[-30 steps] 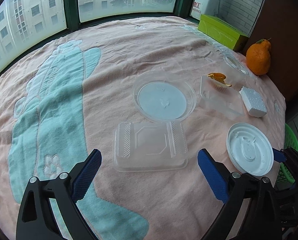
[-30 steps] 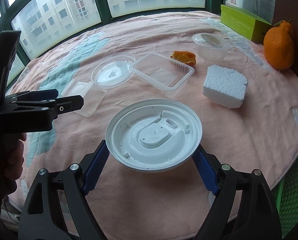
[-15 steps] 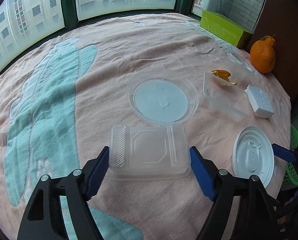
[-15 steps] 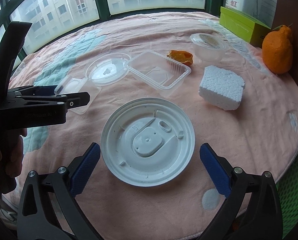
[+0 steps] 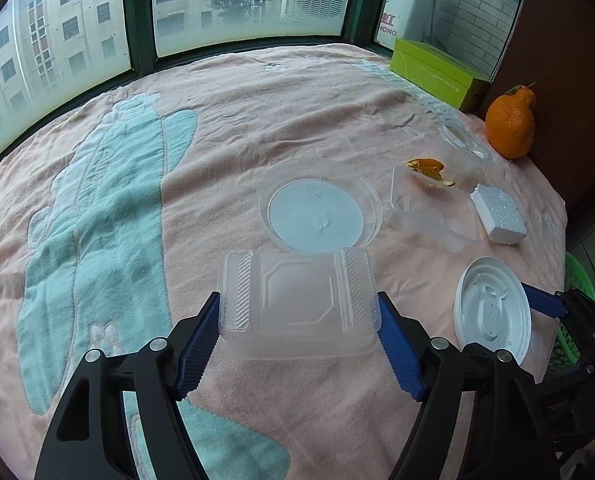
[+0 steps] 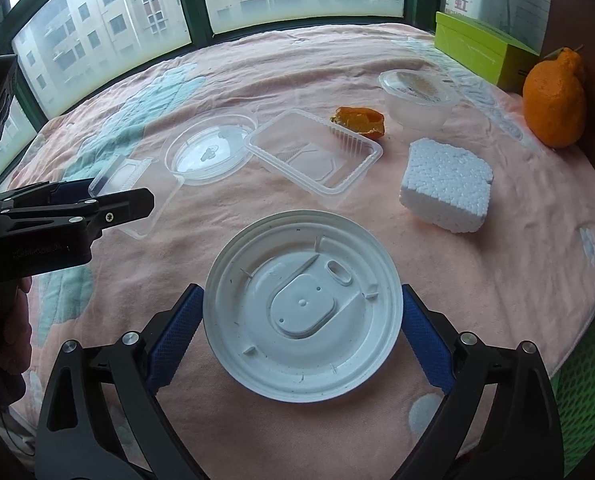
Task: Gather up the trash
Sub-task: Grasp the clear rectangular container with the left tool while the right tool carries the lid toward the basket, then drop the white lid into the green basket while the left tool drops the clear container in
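red letters "hong" on a sign (image 5: 389,26) outside the window, partly cut off

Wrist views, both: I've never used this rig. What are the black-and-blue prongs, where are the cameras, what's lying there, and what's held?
There is no robot arm here. A person holds a two-finger gripper in each hand, and a fisheye camera on each looks along its fingers. In the left wrist view, the left gripper has just been closing its jaws, and its blue pads now press the sides of a clear rectangular container. In the right wrist view, the right gripper has just been closing onto a white round lid. Both things lie on the pink cloth. Also there: a clear round lid, a clear tray, orange peel, a foam block, a lidded cup, a whole orange and a green box.
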The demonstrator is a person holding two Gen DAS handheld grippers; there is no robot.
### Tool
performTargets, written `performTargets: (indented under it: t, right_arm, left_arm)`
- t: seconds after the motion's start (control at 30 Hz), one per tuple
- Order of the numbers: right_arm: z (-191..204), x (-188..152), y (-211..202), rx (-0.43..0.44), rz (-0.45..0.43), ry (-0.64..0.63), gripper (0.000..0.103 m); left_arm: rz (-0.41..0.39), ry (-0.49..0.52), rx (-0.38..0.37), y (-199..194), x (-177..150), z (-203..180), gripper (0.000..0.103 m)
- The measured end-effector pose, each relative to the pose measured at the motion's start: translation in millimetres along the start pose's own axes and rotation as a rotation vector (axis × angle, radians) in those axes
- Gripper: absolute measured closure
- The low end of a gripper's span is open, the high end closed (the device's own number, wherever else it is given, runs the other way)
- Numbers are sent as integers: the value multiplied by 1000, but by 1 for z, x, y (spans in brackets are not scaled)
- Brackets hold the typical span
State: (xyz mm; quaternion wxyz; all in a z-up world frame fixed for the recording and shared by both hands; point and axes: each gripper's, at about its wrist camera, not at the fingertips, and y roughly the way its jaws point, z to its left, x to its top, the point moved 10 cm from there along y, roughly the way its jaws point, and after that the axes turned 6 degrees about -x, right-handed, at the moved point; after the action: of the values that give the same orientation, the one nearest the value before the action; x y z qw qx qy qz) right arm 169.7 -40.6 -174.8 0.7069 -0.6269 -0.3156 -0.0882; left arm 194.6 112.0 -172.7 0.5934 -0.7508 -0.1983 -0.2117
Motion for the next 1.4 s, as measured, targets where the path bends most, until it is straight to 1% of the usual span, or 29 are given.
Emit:
performTargets:
  t: [0.17, 0.33, 0.5, 0.67, 0.8, 0.93, 1.0, 1.1, 1.17, 1.27, 1.4]
  right_arm:
    - [-11, -1, -20, 11, -32, 19, 10]
    - [-43, -7, -45, -3, -63, 89, 10]
    - [-101, -22, -69, -68, -92, 187, 10]
    - [-178, -52, -85, -160, -88, 314, 10]
    - [-244, -87, -90, -236, -55, 413, 10]
    - [-300, -125, -81, -259, 10, 527, 9]
    - [-319, -143, -74, -258, 47, 576, 9]
    - [-337, -163, -61, -262, 101, 616, 9]
    - [-342, -173, -51, -256, 131, 628, 9]
    - [-348, -181, -36, -254, 165, 648, 8]
    - [-355, -185, -24, -237, 182, 677, 8]
  left_arm:
    - [-22, 10, -31, -14, 3, -14, 31]
    - [-37, 27, -75, -24, 6, -39, 31]
    - [-41, 71, -115, -27, 10, -76, 31]
    - [-33, 113, -163, -23, 13, -122, 31]
    - [-23, 158, -190, -19, 13, -161, 31]
    - [-7, 202, -212, -13, 12, -197, 31]
    - [2, 220, -225, -10, 12, -214, 31]
    - [18, 247, -238, -4, 10, -236, 31]
    - [30, 265, -248, 1, 8, -250, 31]
    - [47, 293, -260, 7, 4, -269, 31]
    - [70, 326, -269, 15, -1, -289, 31]
